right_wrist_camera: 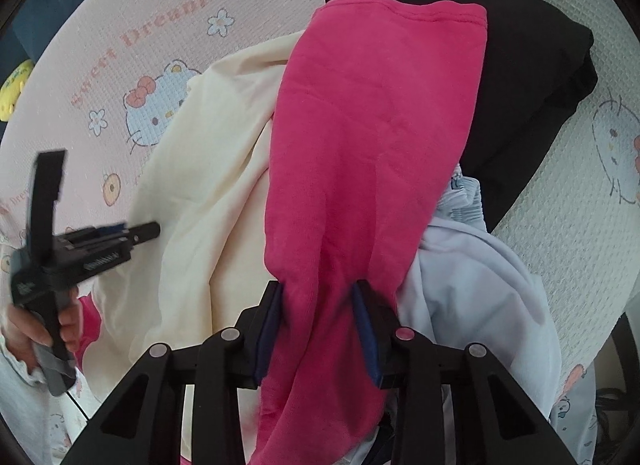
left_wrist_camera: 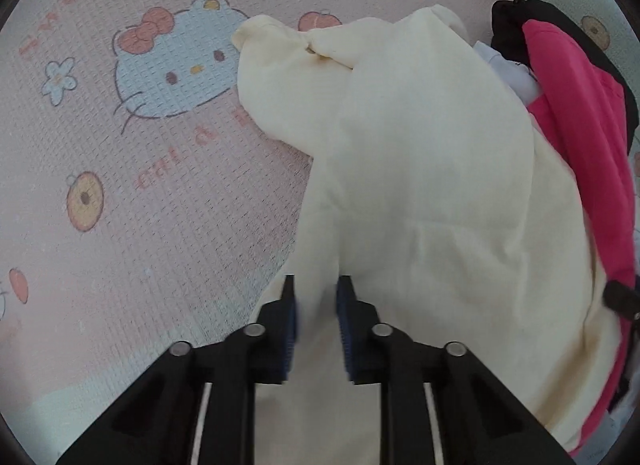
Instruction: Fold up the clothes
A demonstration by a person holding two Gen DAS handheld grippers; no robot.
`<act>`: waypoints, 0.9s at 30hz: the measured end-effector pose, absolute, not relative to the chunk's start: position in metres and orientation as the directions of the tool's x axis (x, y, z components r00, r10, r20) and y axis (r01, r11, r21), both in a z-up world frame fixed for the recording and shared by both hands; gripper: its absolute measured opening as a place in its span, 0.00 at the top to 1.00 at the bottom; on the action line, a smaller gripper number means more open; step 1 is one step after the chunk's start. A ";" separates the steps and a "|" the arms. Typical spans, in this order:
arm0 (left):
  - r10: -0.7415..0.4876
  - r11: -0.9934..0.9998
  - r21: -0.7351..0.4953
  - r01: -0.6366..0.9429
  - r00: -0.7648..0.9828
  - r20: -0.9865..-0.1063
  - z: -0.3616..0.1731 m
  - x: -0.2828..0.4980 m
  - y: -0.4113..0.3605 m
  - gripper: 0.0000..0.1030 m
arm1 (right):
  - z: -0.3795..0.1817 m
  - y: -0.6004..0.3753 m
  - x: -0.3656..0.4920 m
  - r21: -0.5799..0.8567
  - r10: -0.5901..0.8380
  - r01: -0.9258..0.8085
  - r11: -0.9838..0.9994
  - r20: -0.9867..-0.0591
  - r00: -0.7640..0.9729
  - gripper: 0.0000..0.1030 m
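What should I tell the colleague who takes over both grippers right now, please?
Left gripper: shut on the cream garment, which drapes forward from it over the pink cartoon-print mat.
Right gripper: shut on the pink garment, which hangs forward from it over the pile.
Pile: a black garment lies behind the pink one, a pale lilac garment to its right, the cream one to its left.
Done: nothing looks neatly folded yet; both garments are only lifted.
Left: spread each piece on the mat, fold it, then handle the black and lilac ones.
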State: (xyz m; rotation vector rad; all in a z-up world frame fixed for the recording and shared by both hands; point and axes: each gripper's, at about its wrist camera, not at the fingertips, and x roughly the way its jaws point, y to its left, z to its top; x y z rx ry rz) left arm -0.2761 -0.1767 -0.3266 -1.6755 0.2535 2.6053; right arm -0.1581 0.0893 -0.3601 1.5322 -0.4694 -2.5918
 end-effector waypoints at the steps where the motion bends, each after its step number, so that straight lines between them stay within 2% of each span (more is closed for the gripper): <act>1: -0.057 -0.987 0.116 -0.109 -0.432 -0.900 -0.322 -0.272 -0.179 0.89 | -0.359 0.086 -0.161 0.304 -0.229 -0.078 -0.950 -0.841 -0.489 0.72; 4: -0.050 -0.991 0.104 -0.088 -0.474 -0.879 -0.308 -0.260 -0.186 0.91 | -0.347 0.079 -0.158 0.294 -0.219 -0.069 -0.953 -0.830 -0.513 0.84; 7: -0.043 -0.994 0.091 -0.068 -0.514 -0.857 -0.294 -0.248 -0.192 0.94 | -0.332 0.065 -0.156 0.275 -0.218 -0.030 -0.961 -0.821 -0.528 0.88; 12: -0.092 -0.995 0.097 0.016 -0.498 -0.862 -0.281 -0.228 -0.230 0.97 | -0.311 0.044 -0.153 0.254 -0.241 0.052 -0.966 -0.807 -0.539 0.89; 15: -0.251 -0.966 0.249 0.064 -0.436 -0.864 -0.295 -0.211 -0.255 0.99 | -0.300 0.029 -0.148 0.248 -0.263 0.102 -0.963 -0.799 -0.541 0.89; 17: -0.253 -0.967 0.241 0.082 -0.397 -0.882 -0.305 -0.196 -0.277 0.99 | -0.299 0.022 -0.146 0.299 -0.325 0.136 -0.944 -0.785 -0.527 0.90; 20: -0.094 -0.989 0.039 0.140 -0.416 -0.905 -0.305 -0.165 -0.307 0.99 | -0.304 0.013 -0.141 0.356 -0.384 0.154 -0.922 -0.779 -0.497 0.91; 27: 0.078 -0.969 -0.194 0.156 -0.548 -0.833 -0.276 -0.139 -0.306 0.99 | -0.316 -0.007 -0.130 0.374 -0.407 0.165 -0.912 -0.783 -0.471 0.91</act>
